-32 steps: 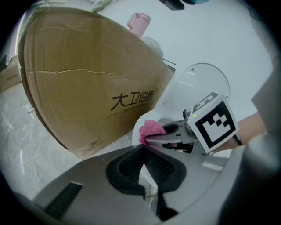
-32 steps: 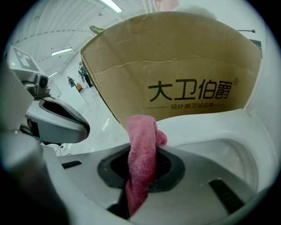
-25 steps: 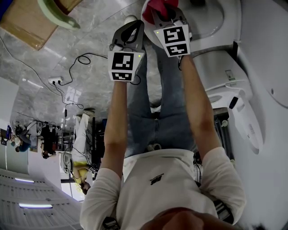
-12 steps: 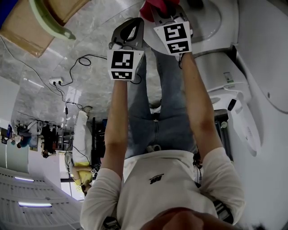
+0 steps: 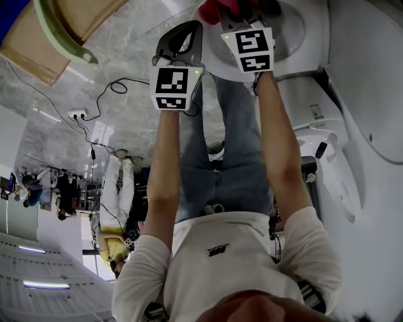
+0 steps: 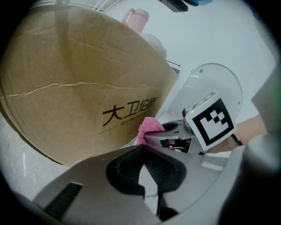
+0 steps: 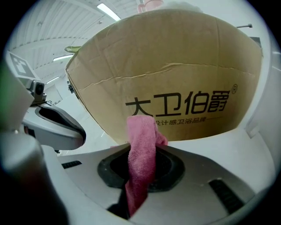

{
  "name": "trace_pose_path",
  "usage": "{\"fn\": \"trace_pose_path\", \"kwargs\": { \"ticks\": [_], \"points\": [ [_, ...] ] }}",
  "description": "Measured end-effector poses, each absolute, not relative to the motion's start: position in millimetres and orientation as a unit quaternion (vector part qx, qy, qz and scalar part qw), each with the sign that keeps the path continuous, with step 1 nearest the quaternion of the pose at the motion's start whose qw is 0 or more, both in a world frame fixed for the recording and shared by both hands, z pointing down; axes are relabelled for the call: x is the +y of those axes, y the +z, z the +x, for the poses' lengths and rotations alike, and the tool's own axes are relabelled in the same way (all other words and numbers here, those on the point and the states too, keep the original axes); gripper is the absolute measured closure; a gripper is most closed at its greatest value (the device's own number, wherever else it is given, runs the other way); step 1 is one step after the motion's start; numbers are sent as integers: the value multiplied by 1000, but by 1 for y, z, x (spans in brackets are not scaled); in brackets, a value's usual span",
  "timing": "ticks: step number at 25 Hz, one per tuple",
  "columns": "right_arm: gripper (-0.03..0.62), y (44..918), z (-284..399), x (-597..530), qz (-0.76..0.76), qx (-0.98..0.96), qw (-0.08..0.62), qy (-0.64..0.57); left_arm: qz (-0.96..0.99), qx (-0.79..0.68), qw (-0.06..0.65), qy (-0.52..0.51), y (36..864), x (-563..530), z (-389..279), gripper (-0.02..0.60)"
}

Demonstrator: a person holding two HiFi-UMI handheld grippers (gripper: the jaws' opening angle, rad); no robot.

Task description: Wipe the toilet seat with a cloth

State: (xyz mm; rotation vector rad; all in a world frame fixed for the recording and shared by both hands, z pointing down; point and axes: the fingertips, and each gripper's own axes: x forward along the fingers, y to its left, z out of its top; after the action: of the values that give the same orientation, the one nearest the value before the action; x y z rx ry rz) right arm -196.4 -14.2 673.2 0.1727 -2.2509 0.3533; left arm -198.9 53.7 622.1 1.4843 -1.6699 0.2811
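A person leans over a white toilet, the right gripper (image 5: 236, 16) up front with its fingers (image 7: 169, 167) clamped tight on a pink cloth (image 7: 141, 145), which stands up out of the grip as a bunched fold. The left gripper (image 5: 186, 41) hangs just beside it, its fingers (image 6: 125, 169) closed together w/ nothing between them. The cloth is at the toilet seat (image 5: 296, 56), right by its near rim; no view shows whether fabric actually meets plastic. The wipe looks to be at an early stage, w/ the cloth gripped and brought to the seat. The next move prob. calls for pressing the loose fold flat onto the rim and dragging it round the curve, keeping the grip firm so it doesn't slip out. The seat reads as smooth, glossy white plastic. Around it are a grey marbled floor (image 5: 126, 50), trailing black cables (image 5: 119, 82) and a big printed cardboard box (image 7: 175, 66) close behind the toilet.
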Motion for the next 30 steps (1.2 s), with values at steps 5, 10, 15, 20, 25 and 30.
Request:
{"fn": "trace_pose_path", "kwargs": {
  "ticks": [5,10,15,20,25,30],
  "points": [
    [548,673,-189,-30,76,-897,411,143,598,-671,424,114,620,39,-195,571],
    [548,672,-180,-49,90,-898,404,148,601,-673,415,116,616,23,-190,571],
    [548,672,-171,-65,98,-899,401,149,605,-674,408,117,612,6,-184,571],
    [548,672,-161,-84,112,-899,394,153,610,-673,401,119,606,-10,-174,571],
    [548,672,-149,-100,125,-898,390,162,612,-675,394,120,601,-22,-164,571],
    [548,671,-136,-112,135,-896,390,165,614,-675,391,119,597,-29,-150,571]
  ]
}}
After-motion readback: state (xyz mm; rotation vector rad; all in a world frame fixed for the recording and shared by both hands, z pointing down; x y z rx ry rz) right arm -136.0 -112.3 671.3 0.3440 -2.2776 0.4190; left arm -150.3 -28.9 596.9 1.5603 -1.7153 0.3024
